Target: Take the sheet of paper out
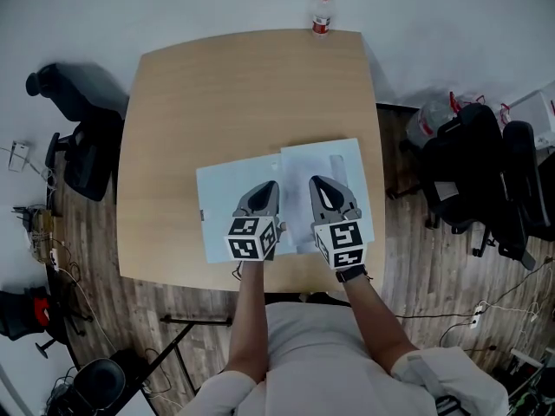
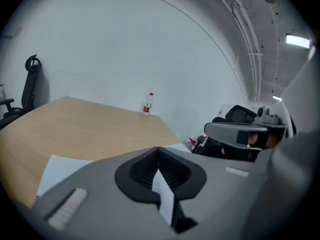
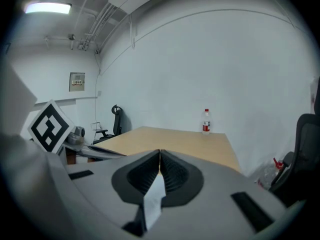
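My left gripper and right gripper hover shut, empty, at the tabletop's front edge. The sheet of paper lies beneath the right, overlapping a blue folder.

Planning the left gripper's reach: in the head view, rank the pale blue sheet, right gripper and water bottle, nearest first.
1. The pale blue sheet, under the left gripper.
2. The right gripper, just to its right.
3. The water bottle, at the far edge of the table.
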A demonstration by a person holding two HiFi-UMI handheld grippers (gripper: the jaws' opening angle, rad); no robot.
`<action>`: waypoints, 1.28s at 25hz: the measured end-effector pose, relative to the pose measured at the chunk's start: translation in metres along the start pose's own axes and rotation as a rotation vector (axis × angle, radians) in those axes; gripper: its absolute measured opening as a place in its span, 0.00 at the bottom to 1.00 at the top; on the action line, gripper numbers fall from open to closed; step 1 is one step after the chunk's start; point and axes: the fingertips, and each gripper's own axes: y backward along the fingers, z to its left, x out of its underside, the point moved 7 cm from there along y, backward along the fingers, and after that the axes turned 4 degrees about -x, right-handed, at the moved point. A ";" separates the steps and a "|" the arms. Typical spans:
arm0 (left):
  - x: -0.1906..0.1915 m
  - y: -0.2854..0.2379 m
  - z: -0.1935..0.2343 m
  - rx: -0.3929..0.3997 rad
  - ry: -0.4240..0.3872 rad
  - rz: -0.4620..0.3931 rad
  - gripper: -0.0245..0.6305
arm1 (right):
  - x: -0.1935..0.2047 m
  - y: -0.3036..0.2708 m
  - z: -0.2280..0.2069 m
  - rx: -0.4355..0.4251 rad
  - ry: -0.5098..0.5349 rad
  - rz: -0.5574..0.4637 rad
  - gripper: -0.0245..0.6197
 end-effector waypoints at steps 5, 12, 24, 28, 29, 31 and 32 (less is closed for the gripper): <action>0.014 -0.016 0.005 0.004 0.029 0.057 0.05 | 0.012 -0.009 -0.008 0.004 -0.008 0.038 0.06; 0.041 -0.039 0.010 0.021 0.066 0.165 0.05 | 0.036 -0.021 -0.020 0.007 -0.032 0.108 0.06; 0.084 -0.062 0.014 0.098 0.114 0.338 0.08 | 0.050 -0.038 -0.016 -0.017 -0.054 0.161 0.06; 0.097 -0.068 0.014 0.124 0.125 0.391 0.13 | 0.054 -0.043 -0.017 -0.016 -0.080 0.170 0.06; 0.100 -0.070 0.014 0.132 0.128 0.401 0.14 | 0.054 -0.043 -0.017 -0.015 -0.087 0.172 0.06; 0.105 -0.073 0.013 0.149 0.129 0.422 0.17 | 0.054 -0.045 -0.017 -0.015 -0.100 0.176 0.06; 0.107 -0.074 0.012 0.157 0.126 0.433 0.18 | 0.054 -0.045 -0.018 -0.013 -0.106 0.176 0.06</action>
